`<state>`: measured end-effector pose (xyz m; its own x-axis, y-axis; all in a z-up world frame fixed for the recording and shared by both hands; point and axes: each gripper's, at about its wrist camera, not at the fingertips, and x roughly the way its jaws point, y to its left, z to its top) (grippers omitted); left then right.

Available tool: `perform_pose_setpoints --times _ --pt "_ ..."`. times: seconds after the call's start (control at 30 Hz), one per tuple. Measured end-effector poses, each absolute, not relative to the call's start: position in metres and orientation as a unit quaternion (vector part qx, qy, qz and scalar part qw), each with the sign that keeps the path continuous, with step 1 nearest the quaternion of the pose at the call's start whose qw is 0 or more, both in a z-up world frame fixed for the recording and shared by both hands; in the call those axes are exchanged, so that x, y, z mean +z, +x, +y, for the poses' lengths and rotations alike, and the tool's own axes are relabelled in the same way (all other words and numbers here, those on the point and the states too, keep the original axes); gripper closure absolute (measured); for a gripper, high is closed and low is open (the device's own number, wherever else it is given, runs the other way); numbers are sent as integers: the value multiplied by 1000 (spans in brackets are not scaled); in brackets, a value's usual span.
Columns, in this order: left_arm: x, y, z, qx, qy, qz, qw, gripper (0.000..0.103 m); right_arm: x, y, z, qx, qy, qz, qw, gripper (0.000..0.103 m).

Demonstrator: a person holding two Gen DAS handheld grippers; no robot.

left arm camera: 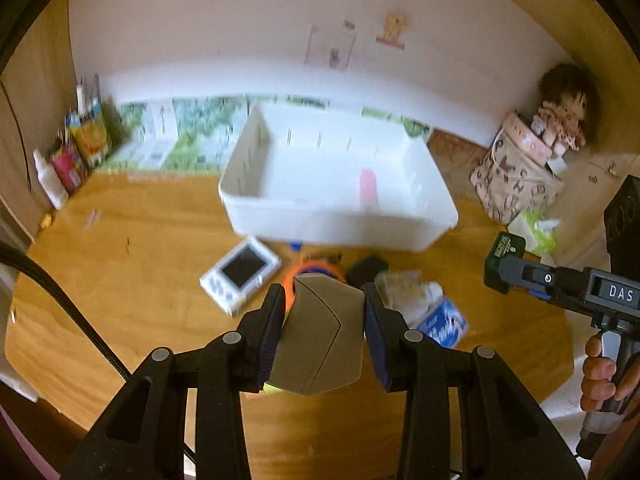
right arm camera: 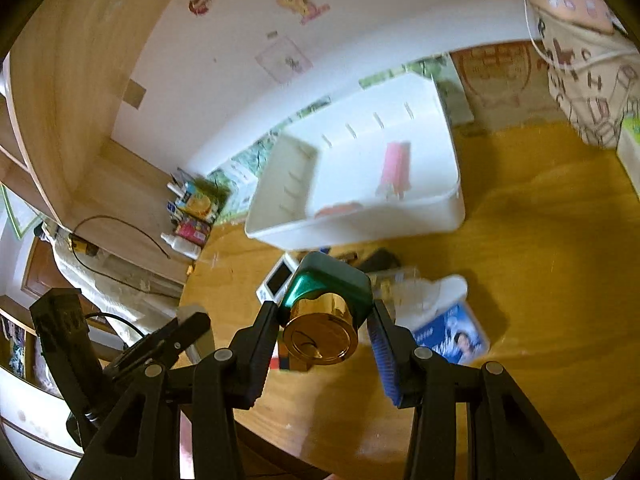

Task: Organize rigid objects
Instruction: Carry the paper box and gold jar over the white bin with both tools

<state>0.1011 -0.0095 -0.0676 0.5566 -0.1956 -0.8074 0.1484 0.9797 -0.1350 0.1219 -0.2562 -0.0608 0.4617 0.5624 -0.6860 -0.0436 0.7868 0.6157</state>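
Observation:
My left gripper point(left arm camera: 325, 308) is shut on a beige angular box point(left arm camera: 320, 336) and holds it above the wooden table point(left arm camera: 120, 280). My right gripper point(right arm camera: 326, 316) is shut on a green bottle with a gold cap point(right arm camera: 324, 312); it also shows in the left wrist view point(left arm camera: 502, 260) at the right. A white bin point(left arm camera: 336, 184) stands ahead with a pink item point(left arm camera: 368, 188) inside; it also shows in the right wrist view point(right arm camera: 360, 172). In front of the bin lie a white handheld device point(left arm camera: 240, 272), an orange ring point(left arm camera: 316, 270), a black item point(left arm camera: 366, 268) and a blue-white packet point(left arm camera: 442, 322).
Bottles and colourful cartons point(left arm camera: 76, 152) stand at the far left by the wall. A patterned bag point(left arm camera: 516, 176) with a doll point(left arm camera: 564, 116) sits at the far right, with a tissue pack point(left arm camera: 536, 228) beside it. The table edge curves near me.

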Motion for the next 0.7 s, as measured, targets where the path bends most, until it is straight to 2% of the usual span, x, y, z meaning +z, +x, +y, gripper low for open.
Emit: perform_pose_setpoints --times 0.37,0.7 --pt "-32 146 -22 -111 -11 408 906 61 -46 158 -260 173 241 461 836 57" --pt "-27 203 -33 -126 -10 388 913 61 -61 210 -252 139 193 475 847 57"
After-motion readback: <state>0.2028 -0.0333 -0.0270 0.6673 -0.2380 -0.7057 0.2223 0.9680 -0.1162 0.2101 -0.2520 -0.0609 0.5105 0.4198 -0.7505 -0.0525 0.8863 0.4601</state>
